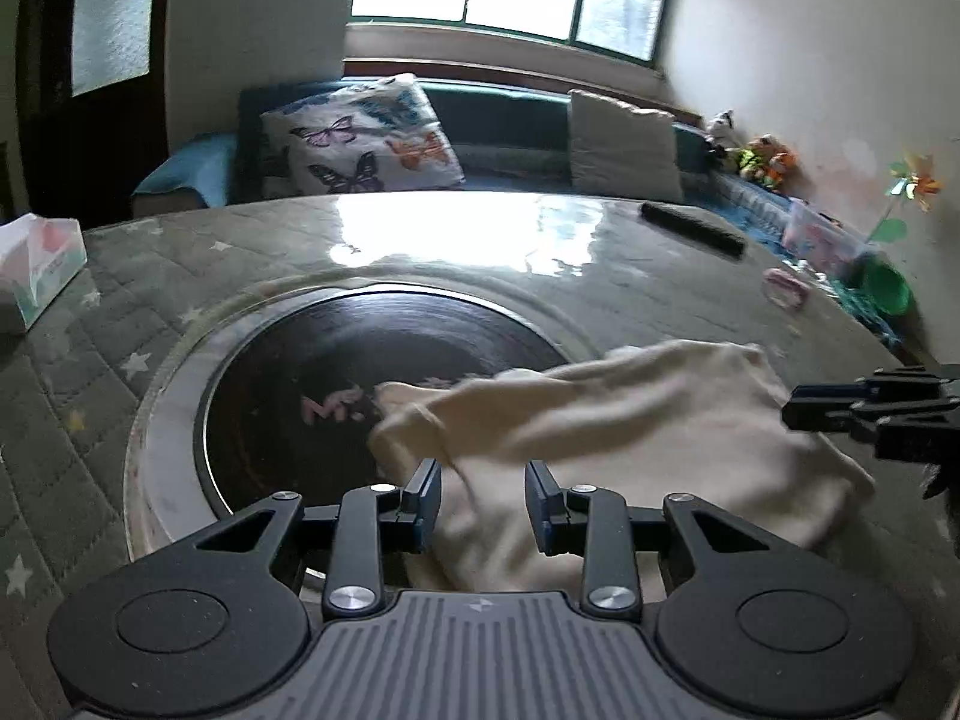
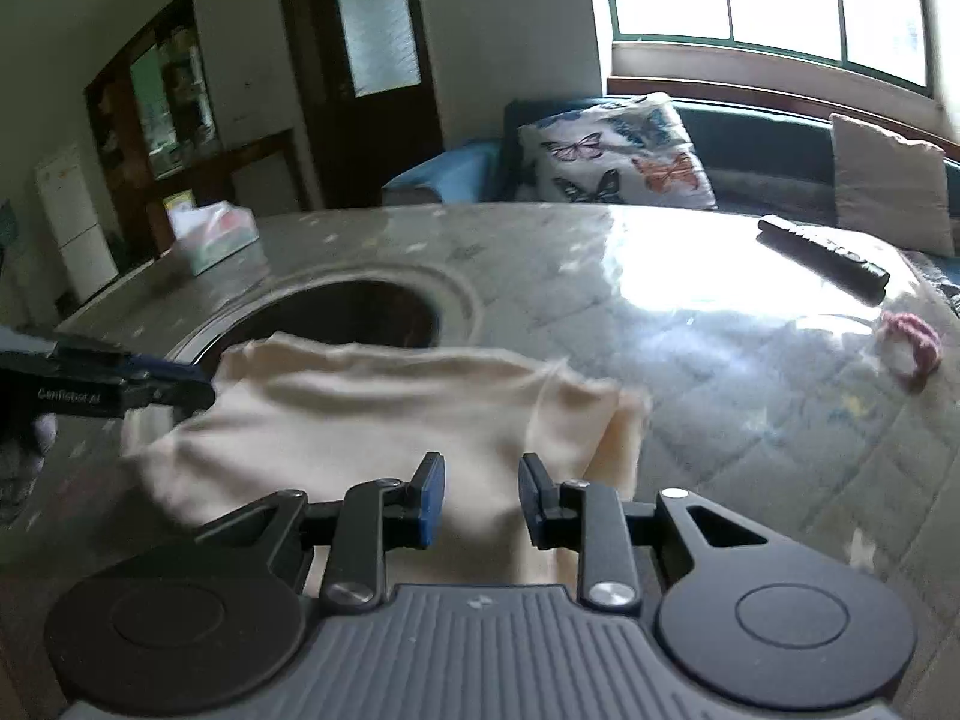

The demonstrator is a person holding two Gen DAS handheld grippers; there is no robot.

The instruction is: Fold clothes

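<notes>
Nearest, the left tool and right tool both stand with jaws apart, gripping nothing, each just above the near edge of the cream garment, which lies rumpled on the desk, partly over its dark round inset; farther off lie a black remote and tissue box

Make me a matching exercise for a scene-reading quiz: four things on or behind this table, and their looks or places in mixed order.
Things:
1. garment
2. remote control
3. tissue box
4. cushion

Descriptions:
A. butterfly print, on the sofa
B. cream, lying partly over the dark round plate
C. black, far right part of the table
D. far left edge of the table

Pairs: 1-B, 2-C, 3-D, 4-A
</notes>
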